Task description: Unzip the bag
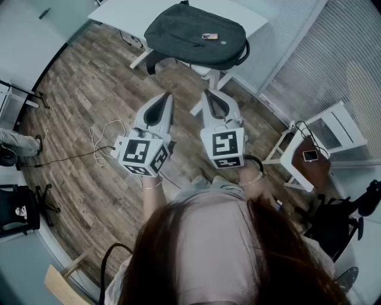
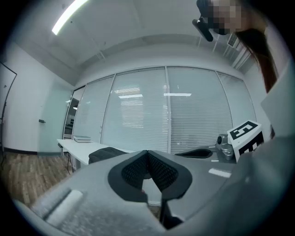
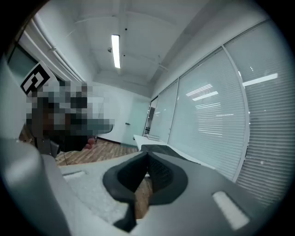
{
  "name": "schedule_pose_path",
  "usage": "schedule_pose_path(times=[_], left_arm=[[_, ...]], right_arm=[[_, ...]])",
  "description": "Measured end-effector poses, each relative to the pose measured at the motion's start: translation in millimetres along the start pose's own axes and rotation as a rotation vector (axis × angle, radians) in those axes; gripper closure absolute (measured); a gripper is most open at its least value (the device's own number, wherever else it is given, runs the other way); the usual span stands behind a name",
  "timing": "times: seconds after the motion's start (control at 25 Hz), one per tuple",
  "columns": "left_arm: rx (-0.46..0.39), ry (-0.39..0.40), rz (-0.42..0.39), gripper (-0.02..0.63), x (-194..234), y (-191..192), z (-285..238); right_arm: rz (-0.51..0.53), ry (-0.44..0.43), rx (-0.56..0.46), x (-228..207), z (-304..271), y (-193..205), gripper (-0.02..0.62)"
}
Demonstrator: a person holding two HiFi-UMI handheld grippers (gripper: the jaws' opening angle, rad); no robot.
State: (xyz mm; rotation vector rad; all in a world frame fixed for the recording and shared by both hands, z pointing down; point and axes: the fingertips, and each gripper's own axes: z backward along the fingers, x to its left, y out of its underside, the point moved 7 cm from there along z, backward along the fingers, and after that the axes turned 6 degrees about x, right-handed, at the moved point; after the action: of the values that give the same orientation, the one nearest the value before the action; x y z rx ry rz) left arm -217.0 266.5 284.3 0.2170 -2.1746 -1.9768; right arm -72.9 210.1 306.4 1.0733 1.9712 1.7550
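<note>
1. The bag (image 1: 193, 34) is laid on the white desk (image 1: 253, 18), straight ahead of both grippers and well apart from them. Its long axis is seen running from left to right.
2. The left gripper (image 1: 165, 99) is clenched on nothing, and the right gripper (image 1: 209, 95) likewise.
3. The right gripper is judged slightly nearer to the bag.

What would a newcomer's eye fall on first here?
A dark grey backpack lies flat on the white table at the top of the head view, apart from both grippers. Nearer the person, the left gripper and right gripper point toward it side by side, jaws together and empty.
</note>
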Motion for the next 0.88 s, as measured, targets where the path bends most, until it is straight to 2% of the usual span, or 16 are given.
schedule_pose_path(times=[0.48,0.88], left_arm=[[0.026,0.096,0.011,0.598,34,10,-11],[0.053,0.123,-0.005,0.597,55,21,-43]], right_arm=[[-0.106,0.031,0.024,17,-26,-4,0.592],[-0.109,0.054,0.063,16,-64,4,0.591]])
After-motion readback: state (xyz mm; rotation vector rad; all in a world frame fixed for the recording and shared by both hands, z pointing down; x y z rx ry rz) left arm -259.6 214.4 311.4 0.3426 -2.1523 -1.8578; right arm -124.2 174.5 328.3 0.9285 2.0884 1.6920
